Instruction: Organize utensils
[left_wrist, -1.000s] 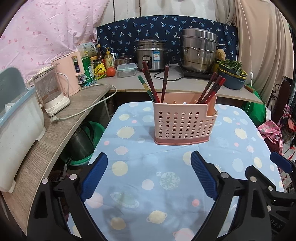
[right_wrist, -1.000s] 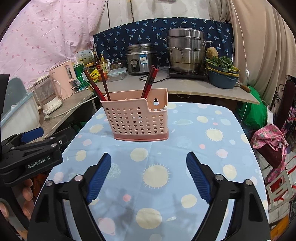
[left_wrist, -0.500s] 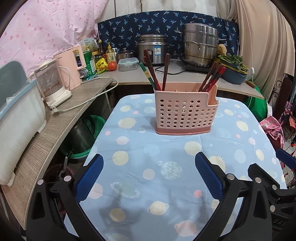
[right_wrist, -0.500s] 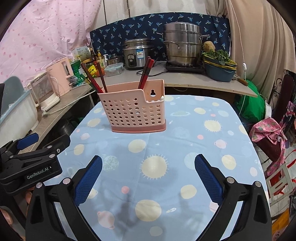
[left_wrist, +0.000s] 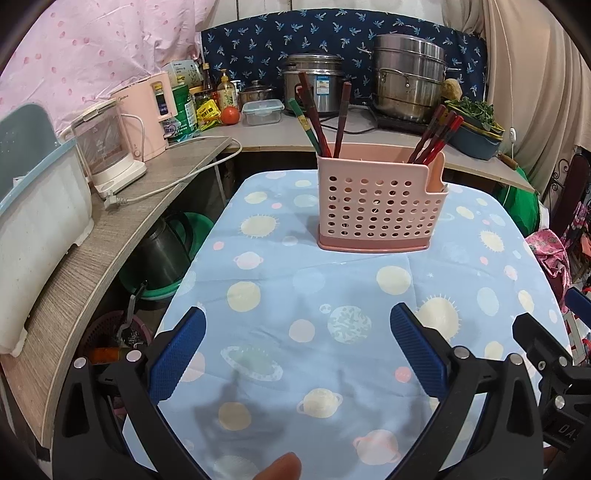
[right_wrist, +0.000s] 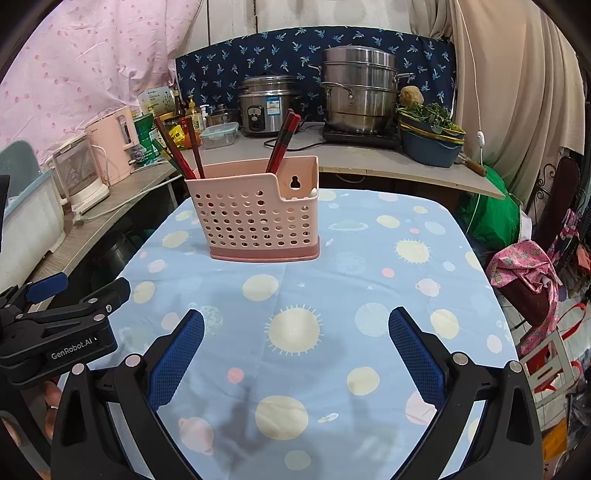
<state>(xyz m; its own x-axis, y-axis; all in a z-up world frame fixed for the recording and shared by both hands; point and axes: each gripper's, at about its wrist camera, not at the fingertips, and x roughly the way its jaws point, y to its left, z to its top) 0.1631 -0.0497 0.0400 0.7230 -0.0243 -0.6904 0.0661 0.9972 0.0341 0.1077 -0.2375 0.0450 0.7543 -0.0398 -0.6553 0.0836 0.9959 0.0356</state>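
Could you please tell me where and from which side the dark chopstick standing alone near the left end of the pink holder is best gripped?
I would grip the dark chopstick on its upper shaft, well above the pink holder rim, coming from above with the open left tool. It stands nearly upright, apart from the leaning chopsticks beside it.

I have drawn both my left gripper (left_wrist: 297, 350) and right gripper (right_wrist: 295, 352) back from the pink utensil holder (left_wrist: 380, 206) toward the table's near edge, jaws spread slightly wider.

Black grippers, blue ribbed fingers (right_wrist: 176, 360), silver screws, "GenRobot.AI" marking
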